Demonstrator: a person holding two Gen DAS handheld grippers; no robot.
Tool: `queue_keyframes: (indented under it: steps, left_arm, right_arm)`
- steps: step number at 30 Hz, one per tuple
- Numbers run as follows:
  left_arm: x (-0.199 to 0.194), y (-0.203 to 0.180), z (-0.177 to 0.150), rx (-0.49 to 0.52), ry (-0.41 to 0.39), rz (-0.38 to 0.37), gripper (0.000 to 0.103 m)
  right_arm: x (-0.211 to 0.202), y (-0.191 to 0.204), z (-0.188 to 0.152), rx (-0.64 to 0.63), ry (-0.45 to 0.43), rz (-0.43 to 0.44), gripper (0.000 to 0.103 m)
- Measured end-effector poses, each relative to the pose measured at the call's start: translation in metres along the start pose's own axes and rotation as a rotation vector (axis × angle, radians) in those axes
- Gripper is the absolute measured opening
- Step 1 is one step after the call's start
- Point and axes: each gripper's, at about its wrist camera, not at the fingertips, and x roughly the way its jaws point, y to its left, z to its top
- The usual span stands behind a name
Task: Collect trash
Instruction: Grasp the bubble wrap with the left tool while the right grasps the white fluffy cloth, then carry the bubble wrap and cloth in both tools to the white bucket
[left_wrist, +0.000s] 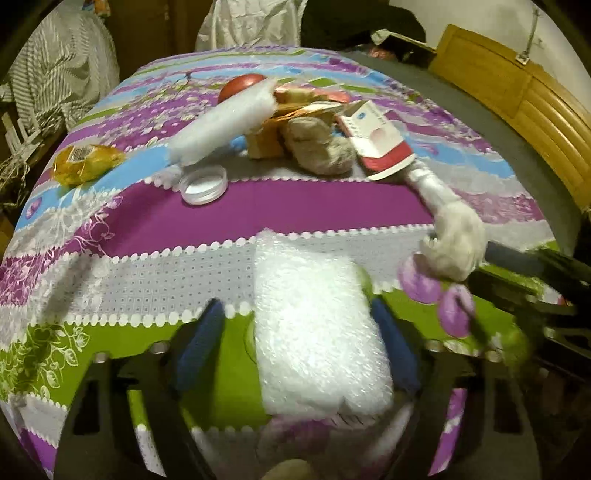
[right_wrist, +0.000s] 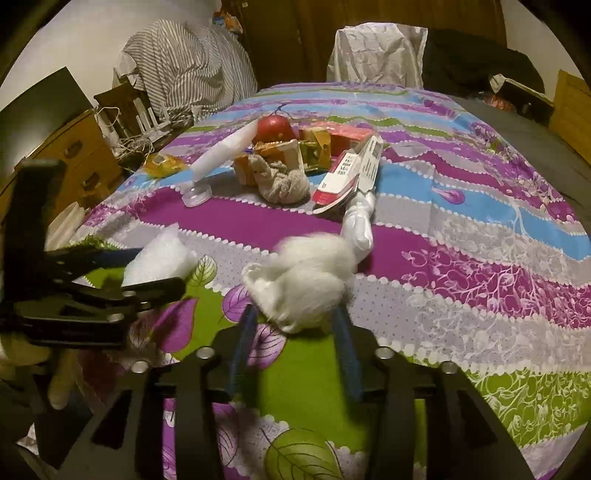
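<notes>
Left wrist: our left gripper (left_wrist: 295, 343) is closed on a white bubble-wrap sheet (left_wrist: 317, 332) over the striped floral cloth (left_wrist: 295, 206); light, springy, slick.
Right wrist: our right gripper (right_wrist: 295, 321) pinches a fluffy white cotton wad (right_wrist: 303, 280); weightless, we judge mid-bulk the best hold.

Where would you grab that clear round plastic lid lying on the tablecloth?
By its raised rim. The clear round plastic lid lies flat with its open side up, so one finger can drop inside the wall and one outside, coming from above on the near edge. The white foam roll overhangs its far side, so that side looks awkward.
</notes>
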Motion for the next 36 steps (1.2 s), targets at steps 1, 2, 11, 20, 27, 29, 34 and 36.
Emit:
queue_keyframes:
  steps: [1,2,11,20,27,29,34,36]
  left_arm:
    - [0.000,0.000,0.000,0.002,-0.004,0.003,0.068]
    - [0.000,0.001,0.001,0.001,-0.008,0.006,0.063]
    - [0.001,0.009,0.001,-0.017,-0.028,0.013,0.053]
    - [-0.002,0.010,-0.003,-0.022,-0.057,0.013,0.051]
    - [-0.040,0.013,-0.006,-0.054,-0.161,0.026,0.051]
    - [-0.061,0.012,-0.005,-0.048,-0.215,0.041,0.051]
    - [-0.118,0.009,-0.007,-0.051,-0.362,0.093,0.051]
    - [-0.136,0.007,-0.009,-0.046,-0.415,0.110,0.051]
  right_arm:
    - [-0.001,0.000,0.002,0.000,-0.003,0.001,0.063]
    - [-0.002,0.000,0.003,0.001,-0.006,-0.001,0.065]
    - [0.023,-0.027,0.020,0.224,-0.003,0.073,0.069]
    - [0.038,-0.016,0.019,0.212,-0.037,-0.002,0.036]
    - [-0.014,0.023,0.019,0.068,-0.176,-0.057,0.035]
    - [-0.034,0.035,0.021,0.027,-0.236,-0.081,0.035]
    - [-0.088,0.058,0.027,-0.030,-0.394,-0.136,0.035]
    - [-0.108,0.067,0.028,-0.047,-0.457,-0.161,0.035]
